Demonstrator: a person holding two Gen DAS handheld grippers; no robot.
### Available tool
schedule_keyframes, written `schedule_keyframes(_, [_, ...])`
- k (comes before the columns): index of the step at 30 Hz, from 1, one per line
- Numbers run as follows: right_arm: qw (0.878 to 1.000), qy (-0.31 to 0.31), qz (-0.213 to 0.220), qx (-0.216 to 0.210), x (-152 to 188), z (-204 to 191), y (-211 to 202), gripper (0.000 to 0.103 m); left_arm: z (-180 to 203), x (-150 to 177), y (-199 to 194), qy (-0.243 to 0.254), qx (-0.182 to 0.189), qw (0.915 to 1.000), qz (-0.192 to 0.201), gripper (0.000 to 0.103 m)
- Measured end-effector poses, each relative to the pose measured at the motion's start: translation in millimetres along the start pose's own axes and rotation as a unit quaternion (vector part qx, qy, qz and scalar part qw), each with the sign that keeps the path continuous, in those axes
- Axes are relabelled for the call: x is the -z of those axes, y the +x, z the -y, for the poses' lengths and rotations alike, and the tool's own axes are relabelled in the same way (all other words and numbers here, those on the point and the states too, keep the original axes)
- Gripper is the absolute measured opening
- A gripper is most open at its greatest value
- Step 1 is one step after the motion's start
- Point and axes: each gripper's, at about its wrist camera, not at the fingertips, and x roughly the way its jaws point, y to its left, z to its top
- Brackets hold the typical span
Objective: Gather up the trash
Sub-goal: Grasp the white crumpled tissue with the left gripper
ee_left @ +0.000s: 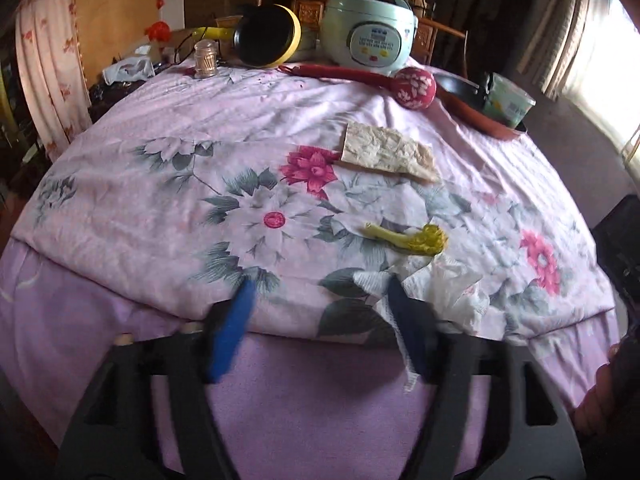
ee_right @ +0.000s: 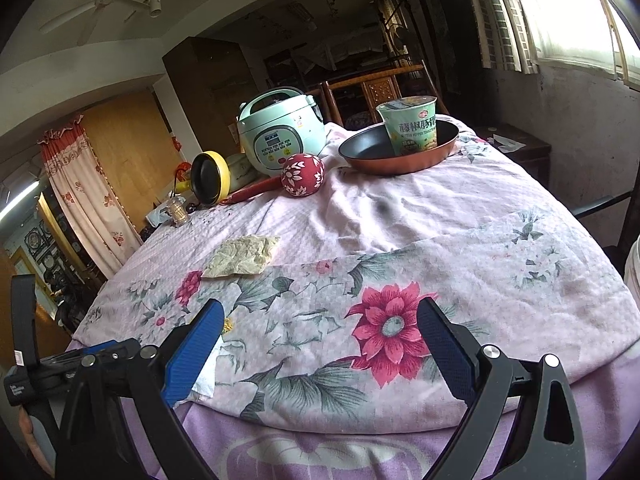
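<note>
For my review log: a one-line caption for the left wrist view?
Open left gripper at the floral cloth's near edge, white tissue beside its right finger.

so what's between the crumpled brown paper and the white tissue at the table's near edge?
The yellow-green vegetable stalk lies on the floral cloth between the brown paper and the white tissue. The left wrist view shows it.

Matt floral cloth cover (ee_left: 168, 184), crumpled paper (ee_left: 390, 152), glossy plastic cooker (ee_left: 370, 30), non-stick pan (ee_right: 396, 152)
</note>
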Motion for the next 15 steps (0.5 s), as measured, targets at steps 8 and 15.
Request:
schedule_keyframes(8, [1.000,0.001,-0.004,0.002,0,1,2,0.095,82,9,26,0.097,0.028,0.9946,-0.022,0.088])
schedule_keyframes(15, [1.000,0.006,-0.004,-0.002,2,3,3,0.095,80,15,41,0.103,0.025,0.9936,-0.039,0.020])
